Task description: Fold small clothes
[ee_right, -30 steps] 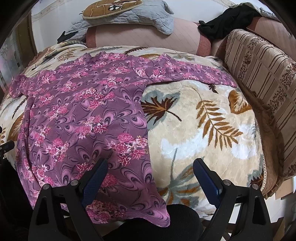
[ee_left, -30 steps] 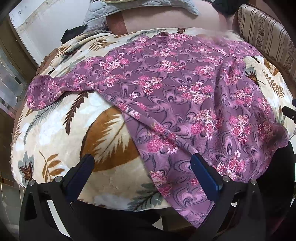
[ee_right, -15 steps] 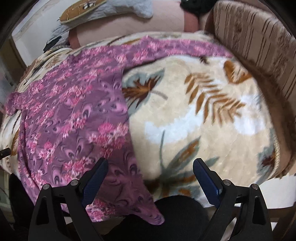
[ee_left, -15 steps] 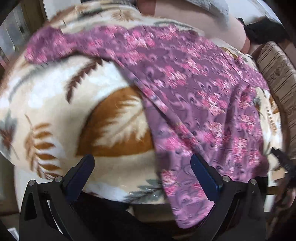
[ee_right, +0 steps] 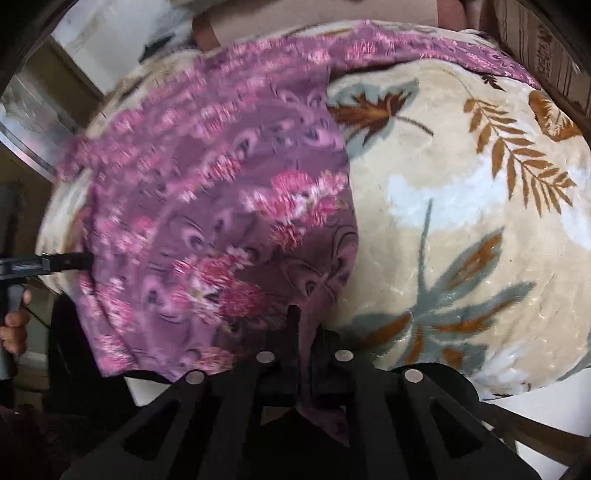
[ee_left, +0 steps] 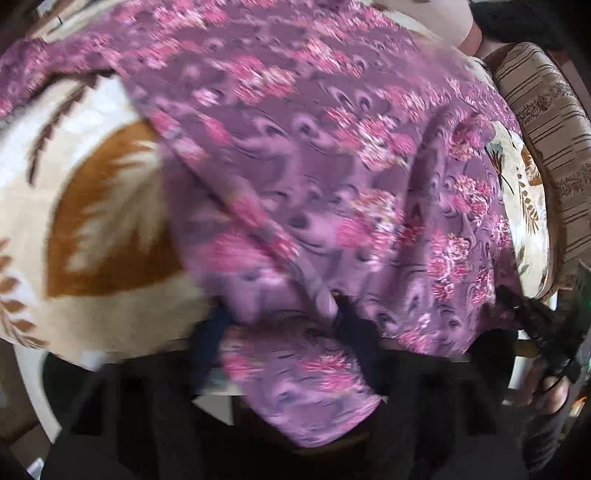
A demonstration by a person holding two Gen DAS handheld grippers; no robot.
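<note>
A purple dress with pink flowers lies spread on a leaf-patterned blanket, its hem hanging over the near edge. My left gripper straddles the hem's left corner; its blue fingers look partly closed around the cloth, but the view is blurred. In the right wrist view my right gripper is shut on the dress at the hem's right corner, cloth pinched between the fingers. The right gripper also shows in the left wrist view, and the left one in the right wrist view.
The blanket covers a rounded seat. A striped cushion stands at the right. A pink-brown backrest runs along the back. A dark garment lies at the far right.
Both grippers moved forward and down onto the hem. The right gripper went from open to shut on the cloth. The left fingers narrowed around the hem.
</note>
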